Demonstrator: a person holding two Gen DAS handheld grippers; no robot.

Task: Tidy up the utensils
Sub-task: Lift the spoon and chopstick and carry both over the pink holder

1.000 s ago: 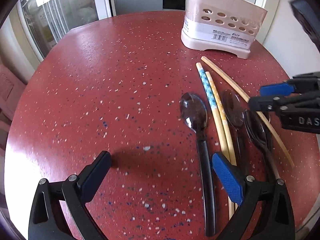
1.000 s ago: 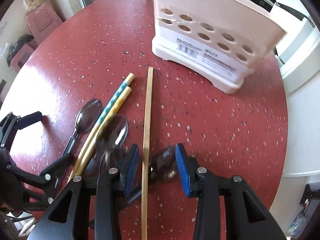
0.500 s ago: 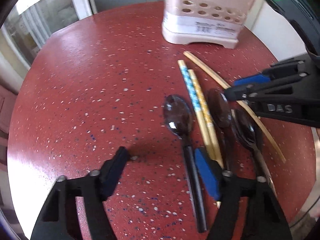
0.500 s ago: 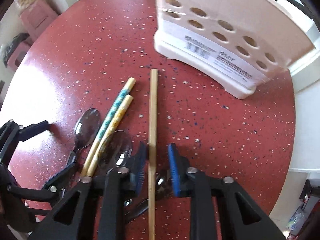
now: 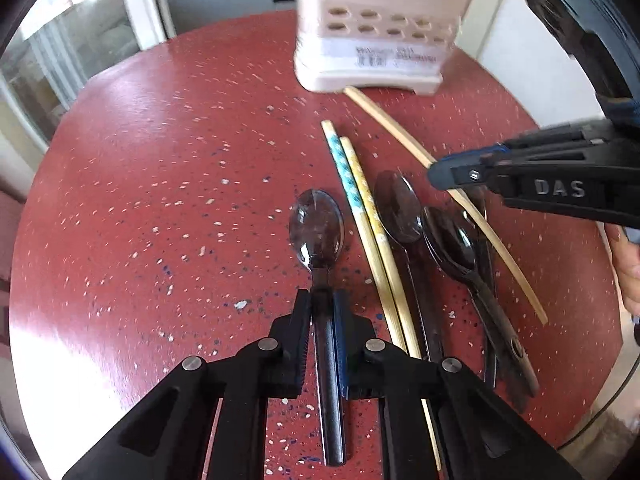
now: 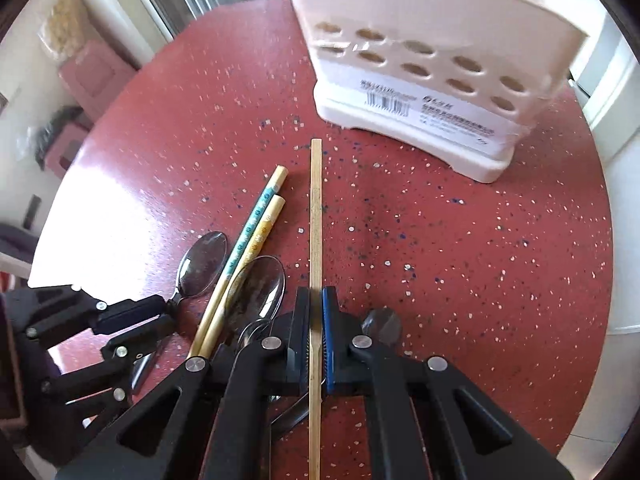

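On the speckled red round table (image 5: 168, 184), near its 6 o'clock edge in the left wrist view, the left gripper (image 5: 322, 308) has its jaws closing on the dark handle of a clear-bowled spoon (image 5: 317, 232); both pads press the handle just below the bowl, and the bowl points toward 12 o'clock; at 1 o'clock from that spoon lie two patterned chopsticks (image 5: 362, 208), one with blue marks and one with yellow, side by side and touching along their length; just beside them toward 3 o'clock lie more dark spoons (image 5: 400, 208), overlapping one another, their handles running down toward 5 o'clock; how many there are I cannot tell; across those spoons slants a plain bamboo chopstick (image 6: 316, 216), and in the right wrist view the right gripper (image 6: 316, 312) is clamped tight on it about midway, the stick running straight out toward 12 o'clock between the pads; whether the stick is clear of the table I cannot tell; at the table's 12 o'clock side stands the pale pink utensil holder (image 6: 432, 64), upright, with rows of oval holes and a barcode label on its front wall; something tan pokes out of its top, too blurred to name; at 3 o'clock in the left wrist view part of a person's hand (image 5: 628, 264) shows behind the right gripper
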